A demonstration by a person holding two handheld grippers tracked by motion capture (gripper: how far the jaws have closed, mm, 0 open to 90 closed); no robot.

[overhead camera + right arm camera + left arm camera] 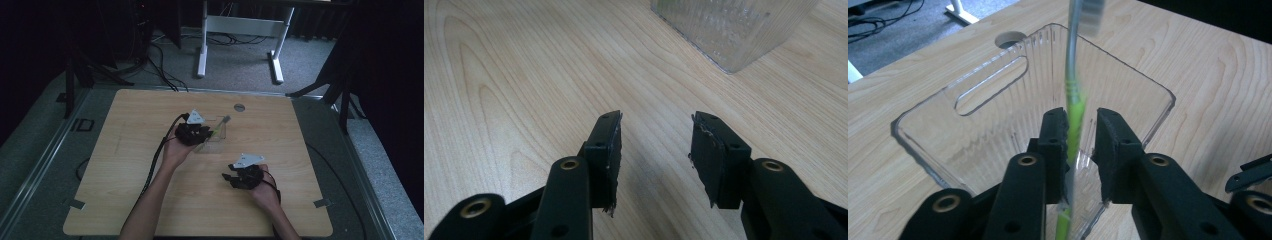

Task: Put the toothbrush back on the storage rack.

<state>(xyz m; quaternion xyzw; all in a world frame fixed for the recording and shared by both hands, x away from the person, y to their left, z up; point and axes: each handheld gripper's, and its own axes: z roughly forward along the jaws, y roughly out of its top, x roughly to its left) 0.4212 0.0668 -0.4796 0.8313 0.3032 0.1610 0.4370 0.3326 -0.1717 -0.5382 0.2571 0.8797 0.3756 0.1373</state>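
One toothbrush [1074, 107] stands in the one clear bin [973, 95], its green handle between the left gripper's [1082, 145] jaws, touching the left pad, the other pad clear: released; the right gripper [655, 150] gapes empty beside the bin, near its corner.

Left gripper [199, 131], right gripper [233, 178]: black bodies, grey three-cornered top plates, brass-ringed screw holes, black trailing cables; forearms bare, no sleeves.
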